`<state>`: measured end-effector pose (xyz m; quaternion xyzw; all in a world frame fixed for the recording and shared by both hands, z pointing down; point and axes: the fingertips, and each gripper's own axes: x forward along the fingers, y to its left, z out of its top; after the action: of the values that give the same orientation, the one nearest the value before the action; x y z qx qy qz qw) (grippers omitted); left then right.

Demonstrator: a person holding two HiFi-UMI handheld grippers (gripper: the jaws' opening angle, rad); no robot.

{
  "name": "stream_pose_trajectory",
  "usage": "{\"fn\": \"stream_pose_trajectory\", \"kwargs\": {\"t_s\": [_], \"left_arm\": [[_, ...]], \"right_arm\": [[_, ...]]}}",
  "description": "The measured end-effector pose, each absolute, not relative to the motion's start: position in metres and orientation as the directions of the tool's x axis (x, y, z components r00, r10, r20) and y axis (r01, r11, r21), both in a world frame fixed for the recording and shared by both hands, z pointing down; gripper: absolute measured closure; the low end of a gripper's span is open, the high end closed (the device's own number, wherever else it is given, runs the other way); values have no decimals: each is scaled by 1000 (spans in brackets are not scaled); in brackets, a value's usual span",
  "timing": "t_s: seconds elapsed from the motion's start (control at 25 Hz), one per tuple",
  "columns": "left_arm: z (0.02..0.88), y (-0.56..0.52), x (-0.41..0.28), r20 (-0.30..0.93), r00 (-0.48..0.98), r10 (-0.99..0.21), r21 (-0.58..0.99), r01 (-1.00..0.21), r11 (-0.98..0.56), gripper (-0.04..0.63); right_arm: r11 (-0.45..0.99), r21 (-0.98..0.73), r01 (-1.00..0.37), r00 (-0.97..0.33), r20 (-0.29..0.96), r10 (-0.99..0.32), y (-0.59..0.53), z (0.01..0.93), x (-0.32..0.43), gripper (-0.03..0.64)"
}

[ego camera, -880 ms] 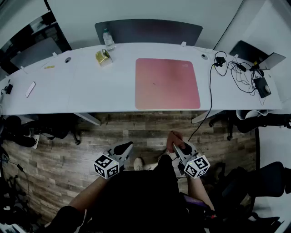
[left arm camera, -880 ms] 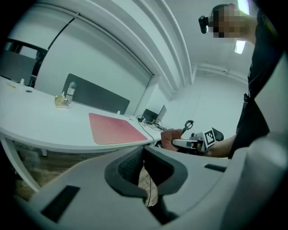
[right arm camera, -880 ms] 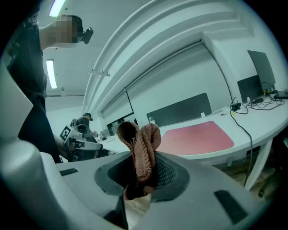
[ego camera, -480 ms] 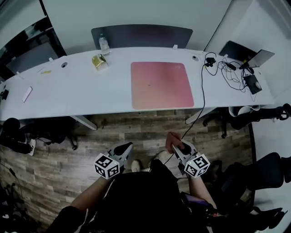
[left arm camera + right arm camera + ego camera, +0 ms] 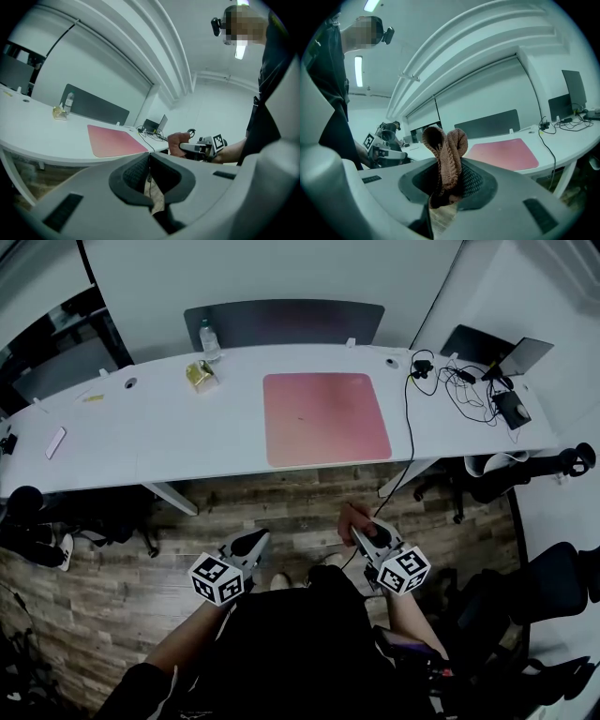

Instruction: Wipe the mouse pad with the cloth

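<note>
The right gripper [image 5: 449,174] is clamped on a brown knitted cloth [image 5: 447,147], whose folded end sticks up above the jaws, held over the wood-plank floor [image 5: 281,502] well short of the desk. The left gripper [image 5: 150,161] has its jaws pressed together with nothing between them. The pink rectangular mouse pad [image 5: 324,418] lies flat on the curved white desk [image 5: 159,442], well apart from both grippers.

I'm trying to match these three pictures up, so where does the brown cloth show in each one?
Head view: cloth low, right of centre, at the right gripper's tip.
Left gripper view: cloth right of centre, in the right gripper.
Right gripper view: cloth dead centre, pinched between the jaws.
Shared landmark: the pink mouse pad.
</note>
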<state>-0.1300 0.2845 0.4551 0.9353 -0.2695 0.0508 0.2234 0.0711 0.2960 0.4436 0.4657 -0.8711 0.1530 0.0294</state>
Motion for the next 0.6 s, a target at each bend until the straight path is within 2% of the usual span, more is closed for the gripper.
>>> {"fn": "stream_pose_trajectory", "kwargs": {"t_s": [0.6], "left_arm": [[451,265,-116,191,871,-453,380,-491,-784,586]], "right_arm": [[504,-199,-840,-538,188,-822,251,416,91,503]]}}
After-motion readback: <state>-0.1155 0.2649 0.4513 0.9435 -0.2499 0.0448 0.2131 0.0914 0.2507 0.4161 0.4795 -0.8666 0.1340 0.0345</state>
